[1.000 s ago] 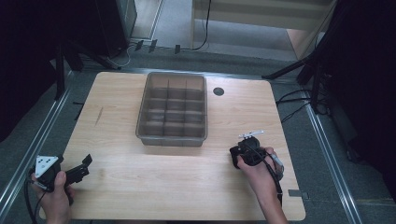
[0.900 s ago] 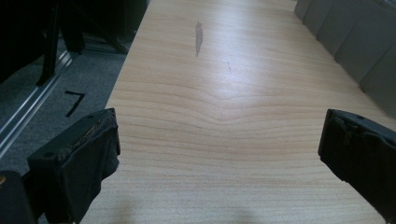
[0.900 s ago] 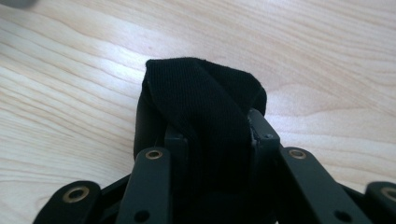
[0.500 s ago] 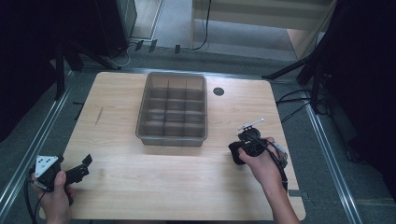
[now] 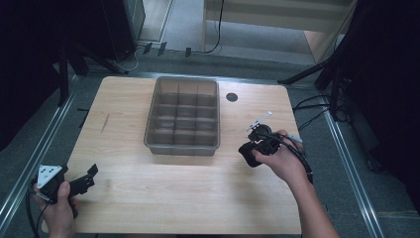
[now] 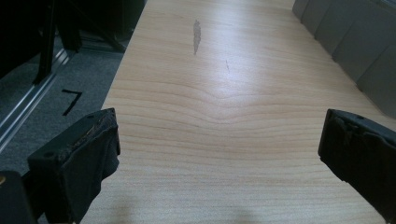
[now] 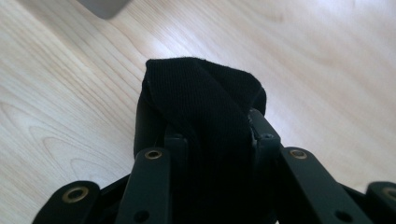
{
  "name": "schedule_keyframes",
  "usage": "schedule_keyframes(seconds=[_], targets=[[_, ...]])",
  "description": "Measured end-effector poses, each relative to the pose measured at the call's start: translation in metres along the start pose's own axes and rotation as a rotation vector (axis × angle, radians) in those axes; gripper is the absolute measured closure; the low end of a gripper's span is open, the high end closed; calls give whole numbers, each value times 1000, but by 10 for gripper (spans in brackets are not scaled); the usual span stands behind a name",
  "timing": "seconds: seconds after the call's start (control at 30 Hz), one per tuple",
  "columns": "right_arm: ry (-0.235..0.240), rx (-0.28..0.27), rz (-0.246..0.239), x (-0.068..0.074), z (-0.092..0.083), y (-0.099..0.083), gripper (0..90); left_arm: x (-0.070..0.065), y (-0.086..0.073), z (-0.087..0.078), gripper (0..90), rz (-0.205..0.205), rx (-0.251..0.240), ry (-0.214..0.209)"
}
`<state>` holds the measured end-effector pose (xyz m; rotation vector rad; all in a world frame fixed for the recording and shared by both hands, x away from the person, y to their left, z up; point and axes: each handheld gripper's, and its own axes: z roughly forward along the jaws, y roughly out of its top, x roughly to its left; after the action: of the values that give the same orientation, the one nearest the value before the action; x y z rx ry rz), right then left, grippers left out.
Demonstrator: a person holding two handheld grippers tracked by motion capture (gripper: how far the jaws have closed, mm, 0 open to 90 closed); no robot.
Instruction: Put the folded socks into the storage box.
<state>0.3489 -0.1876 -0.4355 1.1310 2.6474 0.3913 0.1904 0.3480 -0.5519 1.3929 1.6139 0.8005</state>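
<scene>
High view: compartment tray (image 5: 182,115) sits mid-table (image 5: 148,198), its long side running away from the person. Right gripper (image 5: 249,154) is to the right of the tray's near corner, just beside it and lifted off the wood, with a black fabric bundle (image 5: 246,155) clamped in its jaws. The bundle's end points toward the tray's near right corner. Left gripper (image 5: 89,176) rests well apart from the tray, out at the table's near left corner, jaws wide and aimed roughly at the tray.

Left gripper view: both pads spread far apart, with bare wood between them. Tray wall (image 6: 355,42) shows at top right.

Right gripper view: jaws closed on the black fabric bundle (image 7: 205,112), a ribbed knit, folded over. Its long axis runs along the jaws and the rounded end sticks out past the tips. It hangs above the wood. Grey tray corner (image 7: 102,7) at top left.
</scene>
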Motion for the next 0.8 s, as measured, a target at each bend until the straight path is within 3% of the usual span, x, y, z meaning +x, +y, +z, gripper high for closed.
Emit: schedule_keyframes(seconds=[0.03, 0.07, 0.13, 0.17, 0.27, 0.3, 0.33, 0.37, 0.4, 0.43, 0.47, 0.57, 0.6, 0.8], targets=[[0, 0, 0, 0, 0, 0, 669, 0, 0, 0, 0, 0, 0, 0], [-4, -2, -43, 0, -3, 7, 668, 0, 0, 0, 0, 3, 2, 0], [-11, -9, -68, 0, -5, 10, 668, 0, 0, 0, 0, 3, 3, 1], [-4, -17, -126, 2, -9, 19, 667, 0, 0, 0, 0, 2, 2, 2], [14, -36, -202, 6, -14, 31, 667, 0, 0, 0, 0, 3, 5, 2], [14, -36, -202, 6, -14, 31, 667, 0, 0, 0, 0, 3, 5, 2], [19, -57, -258, 9, -17, 41, 666, 0, 0, 0, 0, 4, 5, 2], [19, -57, -258, 9, -17, 41, 666, 0, 0, 0, 0, 4, 5, 2], [38, -66, -314, 14, -17, 53, 665, 0, 0, 0, 0, 1, 4, 1], [38, -66, -314, 14, -17, 53, 665, 0, 0, 0, 0, 1, 4, 1], [49, -73, -360, 19, -17, 63, 665, 0, 0, 0, 0, 1, 4, 1], [53, -71, -400, 24, -15, 71, 664, 0, 0, 0, 0, 0, 4, 1], [48, -66, -442, 31, -12, 82, 664, 1, 0, 0, 0, 1, 4, -1], [82, -77, -513, 45, -8, 107, 664, 1, 0, 0, 0, -6, 4, -5]])
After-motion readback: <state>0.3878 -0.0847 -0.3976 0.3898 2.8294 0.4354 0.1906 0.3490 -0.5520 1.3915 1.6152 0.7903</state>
